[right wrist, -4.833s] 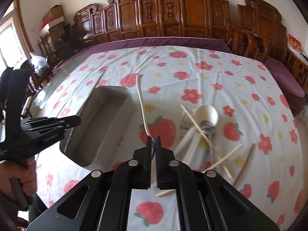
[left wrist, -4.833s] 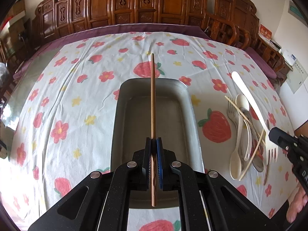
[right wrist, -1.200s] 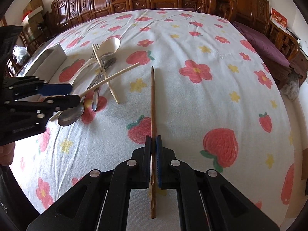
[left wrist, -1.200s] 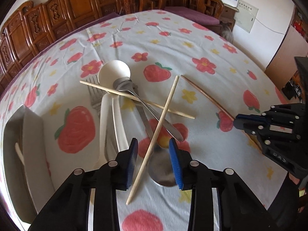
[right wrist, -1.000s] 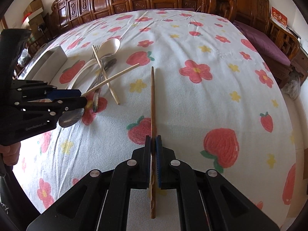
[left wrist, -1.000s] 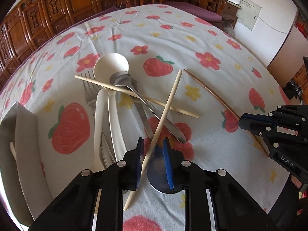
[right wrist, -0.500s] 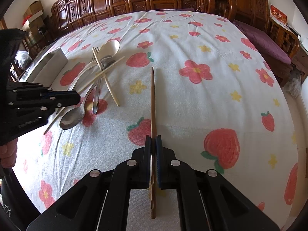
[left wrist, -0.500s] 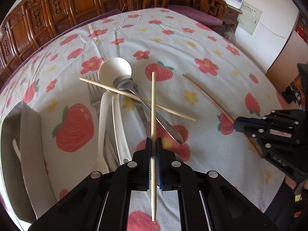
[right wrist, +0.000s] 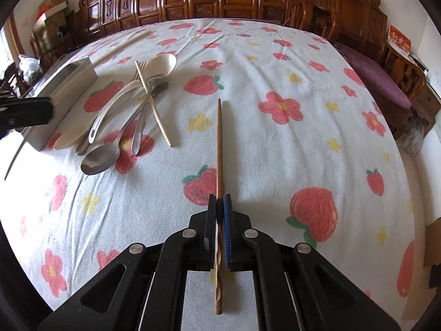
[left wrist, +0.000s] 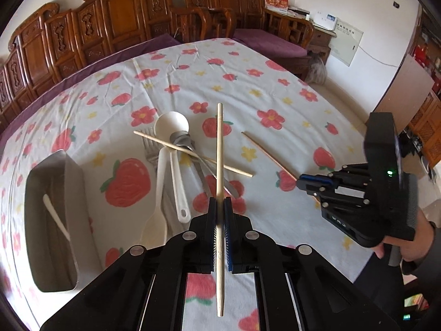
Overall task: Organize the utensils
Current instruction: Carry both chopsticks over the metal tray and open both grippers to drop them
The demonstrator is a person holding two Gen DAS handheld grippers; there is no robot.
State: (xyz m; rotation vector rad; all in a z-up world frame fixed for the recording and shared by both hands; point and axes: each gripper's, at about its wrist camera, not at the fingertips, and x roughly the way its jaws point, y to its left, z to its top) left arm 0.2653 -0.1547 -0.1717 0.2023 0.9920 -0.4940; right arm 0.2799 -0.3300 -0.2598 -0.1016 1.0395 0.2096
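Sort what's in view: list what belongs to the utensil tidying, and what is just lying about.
Job: pale chopstick in left gripper; dark chopstick in right gripper; metal tray; spoons, fork and another chopstick on the cloth.

Lying about: carved chairs, wall panel, cardboard boxes.

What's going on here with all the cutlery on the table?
A person is sorting utensils with a handheld gripper in each hand. The left gripper is shut on a pale chopstick, held above the pile of spoons. The right gripper is shut on a dark brown chopstick whose far end lies on the tablecloth. The metal tray already holds one white utensil.
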